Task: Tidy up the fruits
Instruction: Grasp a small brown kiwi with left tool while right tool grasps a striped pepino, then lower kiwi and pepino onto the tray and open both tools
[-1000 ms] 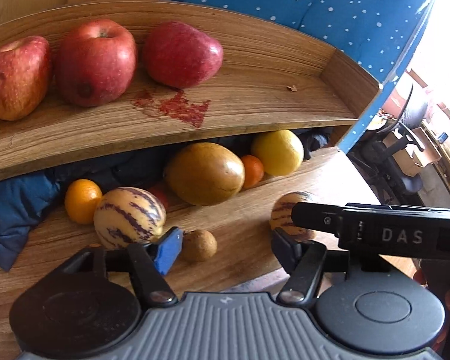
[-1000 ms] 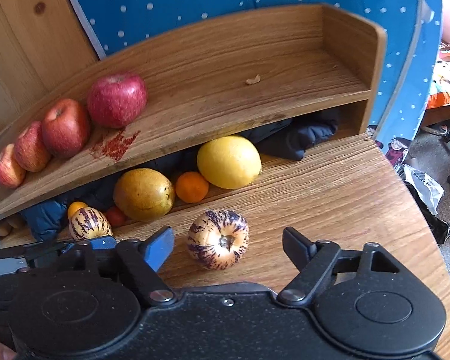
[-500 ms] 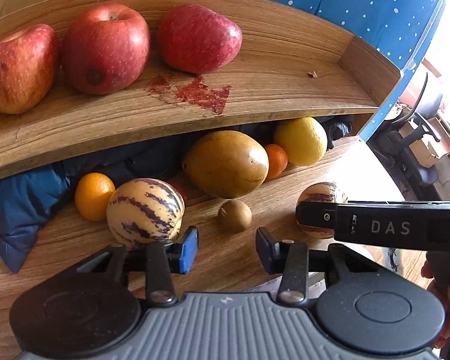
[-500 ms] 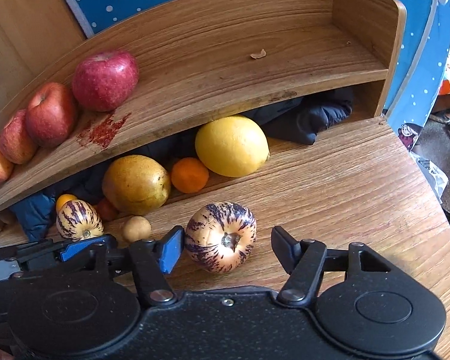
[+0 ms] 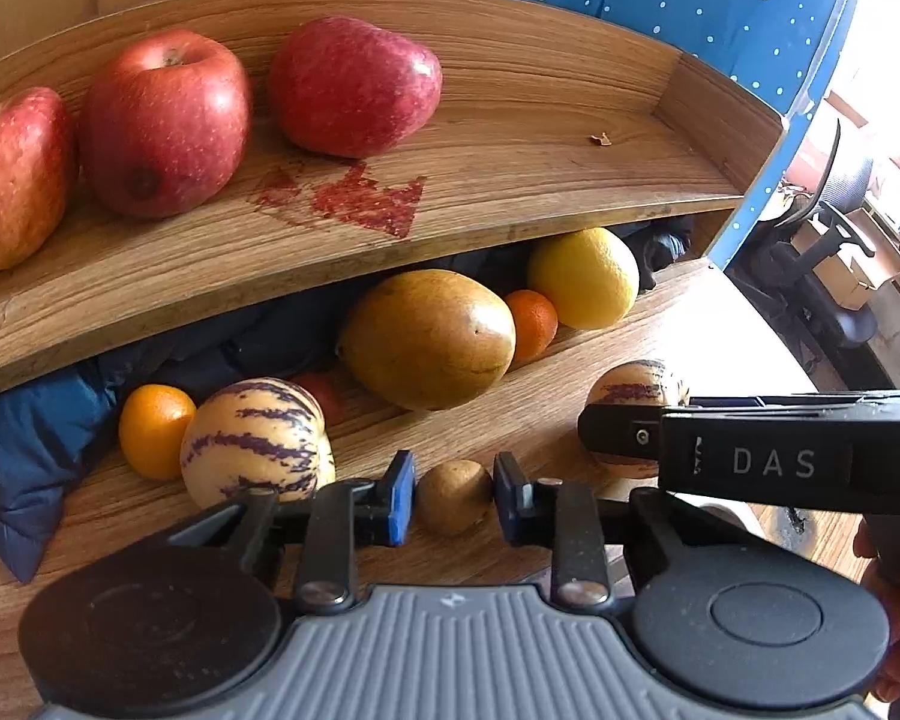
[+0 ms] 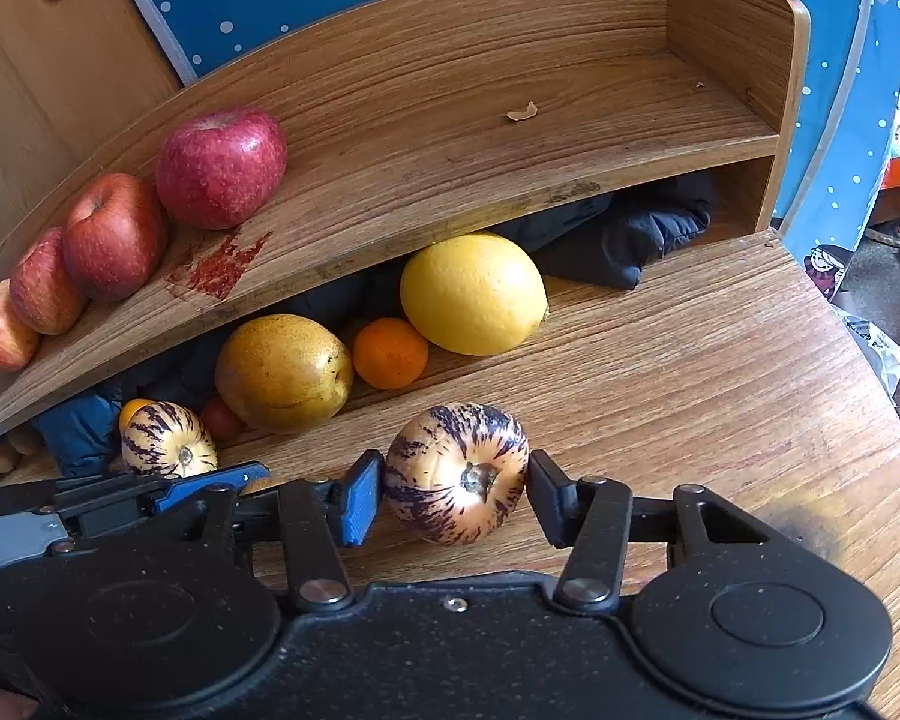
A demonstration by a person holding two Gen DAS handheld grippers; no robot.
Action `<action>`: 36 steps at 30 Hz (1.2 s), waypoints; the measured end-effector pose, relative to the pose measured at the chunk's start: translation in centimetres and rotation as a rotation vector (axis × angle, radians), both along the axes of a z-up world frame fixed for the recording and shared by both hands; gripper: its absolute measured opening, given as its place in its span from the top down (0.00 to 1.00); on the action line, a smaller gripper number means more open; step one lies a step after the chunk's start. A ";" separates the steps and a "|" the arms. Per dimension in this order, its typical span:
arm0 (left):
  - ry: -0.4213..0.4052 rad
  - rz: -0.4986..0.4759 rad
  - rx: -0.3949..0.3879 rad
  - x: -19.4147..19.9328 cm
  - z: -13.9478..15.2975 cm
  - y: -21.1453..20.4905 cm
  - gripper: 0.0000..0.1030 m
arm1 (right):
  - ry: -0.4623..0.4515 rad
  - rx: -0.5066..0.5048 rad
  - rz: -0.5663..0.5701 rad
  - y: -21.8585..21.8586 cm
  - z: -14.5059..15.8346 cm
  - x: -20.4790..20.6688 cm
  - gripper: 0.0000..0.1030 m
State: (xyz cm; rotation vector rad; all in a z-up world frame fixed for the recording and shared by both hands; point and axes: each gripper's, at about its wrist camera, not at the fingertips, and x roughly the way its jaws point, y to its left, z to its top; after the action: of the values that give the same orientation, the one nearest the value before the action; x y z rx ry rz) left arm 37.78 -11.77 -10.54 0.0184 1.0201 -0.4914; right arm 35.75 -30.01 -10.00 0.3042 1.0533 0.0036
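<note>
Fruits sit between both of your sets of jaws on the wooden surface (image 6: pixel 720 360).
Your left gripper (image 5: pixel 453 495) brackets the small brown fruit (image 5: pixel 453 495), its jaws narrowed to just beside it; contact is hard to judge. Your right gripper (image 6: pixel 455 489) frames the striped melon (image 6: pixel 455 474), jaws at its flanks, seemingly touching. Three red apples (image 5: pixel 168 120) rest on the shelf (image 5: pixel 510 138) above.

Bright window glare (fisheye-bent edges)
</note>
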 end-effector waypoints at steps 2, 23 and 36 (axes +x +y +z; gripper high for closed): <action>0.009 -0.001 -0.007 -0.1 0.1 0.1 0.71 | -0.006 0.002 -0.009 0.0 0.1 -0.4 0.48; 0.006 -0.059 -0.024 -6.6 2.7 0.0 0.71 | -0.058 -0.018 0.058 0.2 3.0 -9.9 0.48; 0.071 -0.018 0.011 -8.9 1.3 -0.4 0.70 | -0.038 -0.049 0.089 0.0 2.2 -12.1 0.48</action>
State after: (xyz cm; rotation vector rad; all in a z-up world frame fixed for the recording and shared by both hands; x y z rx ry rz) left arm 28.85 -12.18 -9.22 0.0195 1.0930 -0.5059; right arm 23.62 -29.99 -7.82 0.2125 1.0272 0.0629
